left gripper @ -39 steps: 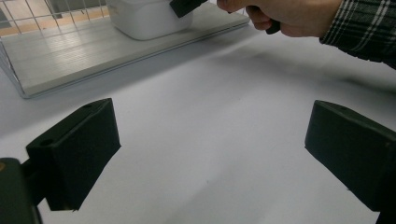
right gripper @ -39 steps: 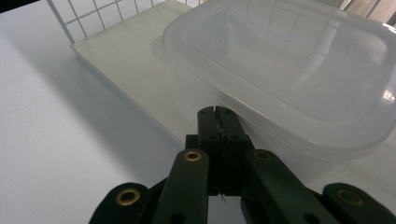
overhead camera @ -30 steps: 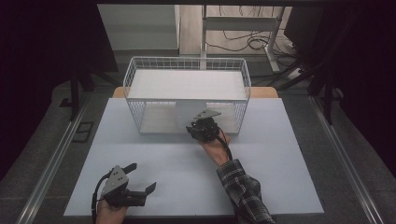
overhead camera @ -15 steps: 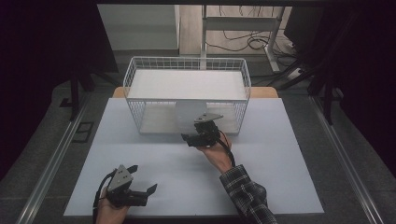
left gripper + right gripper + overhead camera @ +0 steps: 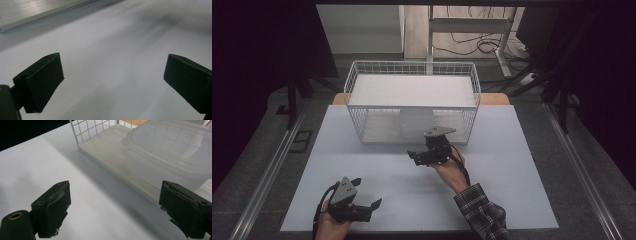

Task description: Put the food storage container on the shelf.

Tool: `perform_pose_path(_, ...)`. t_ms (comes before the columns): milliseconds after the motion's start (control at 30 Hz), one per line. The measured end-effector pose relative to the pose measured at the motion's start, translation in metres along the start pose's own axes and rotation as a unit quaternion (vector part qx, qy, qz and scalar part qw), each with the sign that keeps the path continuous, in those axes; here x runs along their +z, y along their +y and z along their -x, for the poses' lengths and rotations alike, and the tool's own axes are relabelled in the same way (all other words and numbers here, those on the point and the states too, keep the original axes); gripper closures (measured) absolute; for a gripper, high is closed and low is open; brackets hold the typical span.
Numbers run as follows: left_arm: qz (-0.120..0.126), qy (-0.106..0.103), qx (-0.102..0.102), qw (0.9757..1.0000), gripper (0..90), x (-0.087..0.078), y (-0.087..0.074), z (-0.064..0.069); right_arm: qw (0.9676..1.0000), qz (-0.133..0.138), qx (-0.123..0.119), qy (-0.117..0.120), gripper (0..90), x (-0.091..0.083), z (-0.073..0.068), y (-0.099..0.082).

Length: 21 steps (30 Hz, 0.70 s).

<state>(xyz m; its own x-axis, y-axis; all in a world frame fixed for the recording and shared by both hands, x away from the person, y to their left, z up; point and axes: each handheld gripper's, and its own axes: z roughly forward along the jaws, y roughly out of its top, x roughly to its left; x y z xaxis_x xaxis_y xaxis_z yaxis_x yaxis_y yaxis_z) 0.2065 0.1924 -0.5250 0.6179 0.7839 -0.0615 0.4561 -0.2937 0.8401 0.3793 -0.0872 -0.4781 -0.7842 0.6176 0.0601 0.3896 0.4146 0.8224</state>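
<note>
Since a second ago, the right gripper point(image 5: 416, 156) has drawn back from the open front of the white wire rack point(image 5: 357, 82), coming toward the person's side of the table point(image 5: 522, 190). Its jaws have just been opening; they stand wide apart now with nothing between them. In the right gripper view the two black pads point(image 5: 53, 207) hang over bare tabletop, with the rack's lower shelf just ahead of them.

A translucent plastic container point(image 5: 416, 121), lid on, sits on the rack's lower shelf point(image 5: 110, 147), near the middle of its front edge. In the right gripper view the container point(image 5: 170, 155) rests flat on the shelf board, a little beyond the right gripper and toward its right-hand pad, not touching either pad. The rack's upper shelf is a plain white board that covers the container from above, so that in the high view the container shows through the wire front.

Well in front of the rack and toward its left corner, close to the table's near edge, the left gripper point(image 5: 374, 205) rests in the person's left hand point(image 5: 329, 225). It has not shifted over the same second. Its claw is also wide, and in the left gripper view the pads point(image 5: 42, 82) frame only white table surface.

A plaid sleeve point(image 5: 479, 212) covers the forearm that leads up to the right gripper.
</note>
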Motion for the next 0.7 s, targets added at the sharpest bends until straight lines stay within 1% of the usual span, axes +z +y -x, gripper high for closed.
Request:
perform_pose_path(67, -0.004, -0.003, -0.001, 1.0, 1.4, 0.001, 0.0, 0.0, 1.0, -0.002, 0.0, 0.001, 8.5, -0.003, 0.0, -0.003)
perform_pose_path(333, -0.002, -0.002, -0.008, 1.0, 1.1, 0.0, 0.0, -0.001, 1.0, -0.002, 0.003, 0.009, 7.5, -0.01, -0.003, -0.009)
perform_pose_path(367, -0.002, -0.001, -0.009, 1.0, 1.1, 0.001, 0.0, -0.001, 0.9999, -0.005, 0.004, 0.014, 7.2, -0.012, -0.004, -0.011)
perform_pose_path(567, -0.008, -0.002, -0.004, 1.0, 1.2, 0.002, -0.001, 0.001, 0.9999, -0.006, -0.002, 0.014, 6.6, -0.017, -0.008, -0.016)
perform_pose_path(700, -0.01, -0.005, -0.001, 0.9999, 1.3, 0.004, -0.001, 0.002, 0.9999, -0.007, -0.004, 0.012, 5.8, -0.025, -0.01, -0.02)
